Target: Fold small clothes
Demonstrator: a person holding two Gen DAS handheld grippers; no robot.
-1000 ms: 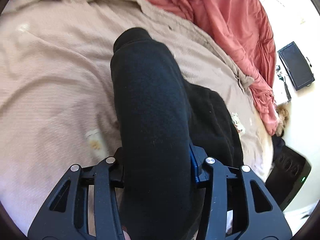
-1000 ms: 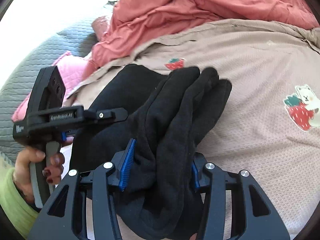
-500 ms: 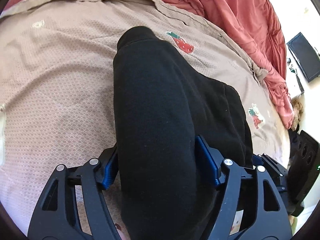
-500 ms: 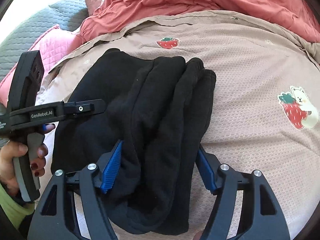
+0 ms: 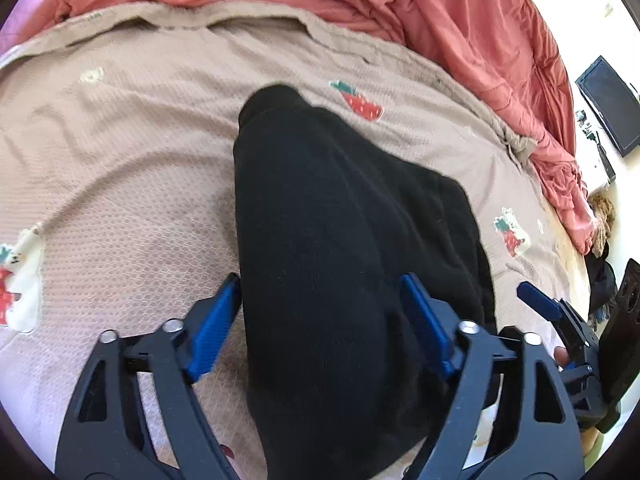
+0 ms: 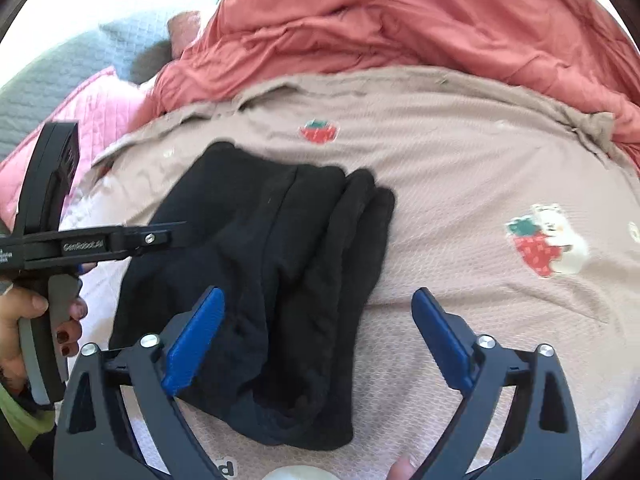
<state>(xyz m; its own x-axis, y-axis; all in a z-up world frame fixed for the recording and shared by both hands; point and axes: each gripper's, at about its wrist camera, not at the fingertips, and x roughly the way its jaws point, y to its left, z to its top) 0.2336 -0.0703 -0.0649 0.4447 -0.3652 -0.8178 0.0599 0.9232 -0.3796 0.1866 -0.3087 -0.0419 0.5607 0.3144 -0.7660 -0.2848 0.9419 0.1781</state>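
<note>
a: black garment (image 6: 264,280) lying folded on the beige blanket (image 6: 460,176). red quilt (image 6: 400,20) bunched behind.

b: left gripper (image 5: 320,320) and right gripper (image 6: 316,336) just been opening, now spread, garment between, unclamped.

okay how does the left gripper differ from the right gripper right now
The left gripper straddles the black garment, cloth filling the gap between its jaws; the right gripper has garment only by its left pad, bedspread by the other. The right stands wider. Both have just been opening and grip nothing.
</note>
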